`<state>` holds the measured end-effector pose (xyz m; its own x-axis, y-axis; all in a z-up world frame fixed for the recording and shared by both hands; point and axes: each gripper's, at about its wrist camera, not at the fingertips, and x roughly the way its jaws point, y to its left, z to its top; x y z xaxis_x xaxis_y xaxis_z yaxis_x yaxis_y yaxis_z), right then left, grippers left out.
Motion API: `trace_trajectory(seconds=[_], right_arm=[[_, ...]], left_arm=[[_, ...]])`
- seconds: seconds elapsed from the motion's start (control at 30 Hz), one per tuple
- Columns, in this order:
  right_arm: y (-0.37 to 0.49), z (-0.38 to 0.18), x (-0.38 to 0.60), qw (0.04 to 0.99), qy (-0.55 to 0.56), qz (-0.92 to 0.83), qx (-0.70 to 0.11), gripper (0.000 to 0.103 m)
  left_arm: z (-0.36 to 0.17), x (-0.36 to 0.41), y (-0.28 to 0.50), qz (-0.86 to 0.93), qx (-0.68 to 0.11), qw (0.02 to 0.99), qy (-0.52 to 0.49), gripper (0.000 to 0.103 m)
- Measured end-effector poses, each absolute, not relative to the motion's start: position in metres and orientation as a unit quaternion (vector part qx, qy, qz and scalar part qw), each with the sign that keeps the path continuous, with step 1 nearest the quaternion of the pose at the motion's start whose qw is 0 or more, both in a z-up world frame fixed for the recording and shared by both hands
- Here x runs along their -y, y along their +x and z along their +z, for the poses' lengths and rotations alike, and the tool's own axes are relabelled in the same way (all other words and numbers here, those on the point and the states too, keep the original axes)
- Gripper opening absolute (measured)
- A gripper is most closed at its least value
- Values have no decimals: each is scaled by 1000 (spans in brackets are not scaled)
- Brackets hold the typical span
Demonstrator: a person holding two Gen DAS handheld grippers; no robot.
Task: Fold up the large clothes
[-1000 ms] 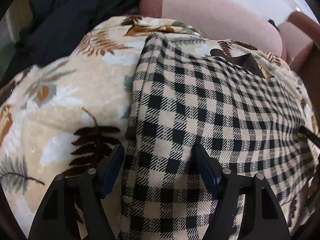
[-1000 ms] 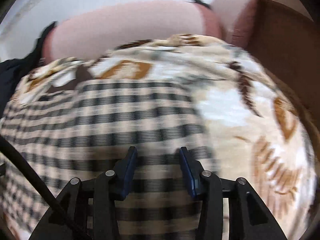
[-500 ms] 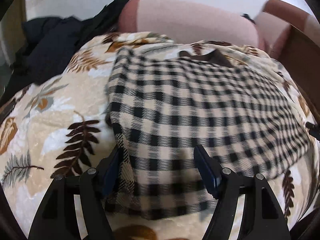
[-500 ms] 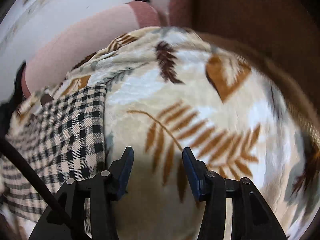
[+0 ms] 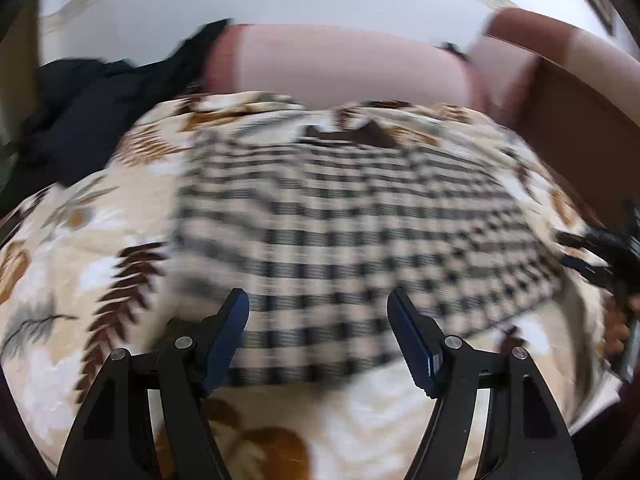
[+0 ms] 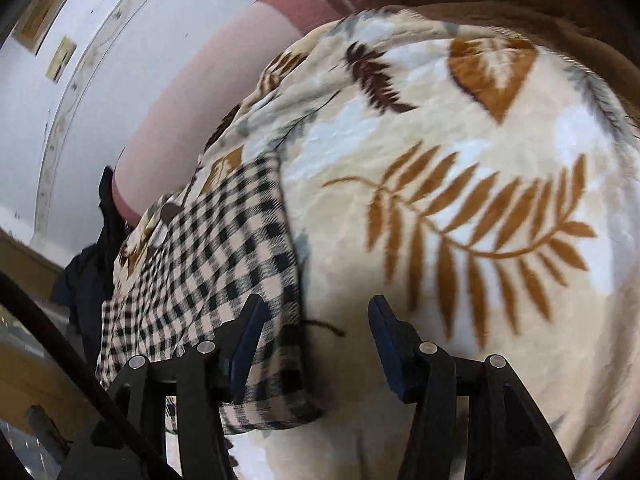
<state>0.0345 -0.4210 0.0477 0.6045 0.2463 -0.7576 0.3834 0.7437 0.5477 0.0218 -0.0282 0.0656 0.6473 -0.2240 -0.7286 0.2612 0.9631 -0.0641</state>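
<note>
A black-and-cream checked garment (image 5: 340,232) lies folded flat on a leaf-patterned cream blanket (image 5: 80,264). My left gripper (image 5: 318,334) is open and empty, hovering over the garment's near edge. In the right wrist view the garment (image 6: 208,264) lies to the left, its right edge under my left blue finger pad (image 6: 246,338). My right gripper (image 6: 314,340) is open and empty above the blanket (image 6: 460,184) beside that edge. The right gripper also shows at the right rim of the left wrist view (image 5: 600,248).
A pink sofa back (image 5: 340,68) runs behind the blanket, with a brown armrest (image 5: 580,120) at the right. A dark pile of clothes (image 5: 92,108) lies at the back left. A black cable (image 6: 60,340) crosses the right wrist view's lower left.
My left gripper has pulled back and up, so the whole folded garment shows. My right gripper has swung right, off the garment to its right edge, and opened wider.
</note>
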Motion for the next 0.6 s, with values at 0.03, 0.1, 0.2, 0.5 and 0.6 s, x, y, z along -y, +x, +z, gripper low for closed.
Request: trace_trajectory(seconds=[0.03,0.1,0.2,0.5,0.6], right_arm=[[40,45,419,820,357,-35,-446,60],[53,38,417,815,361,-20,-453,60],[73,26,413,803,362,18,-473,62],[128,5,412,778,384,129,-481,70],[140,2,412,776,383,153,-478,70]], left_arm=[[66,39,18,-148,-398,905,31,72],[66,66,10,-181,-396,899,49,72],[60,113,-1,-247,-392,883,71,69],[19,243,-7,-329,-392,841,176,50],[7,268,-2,-338,-397,832,189,50]])
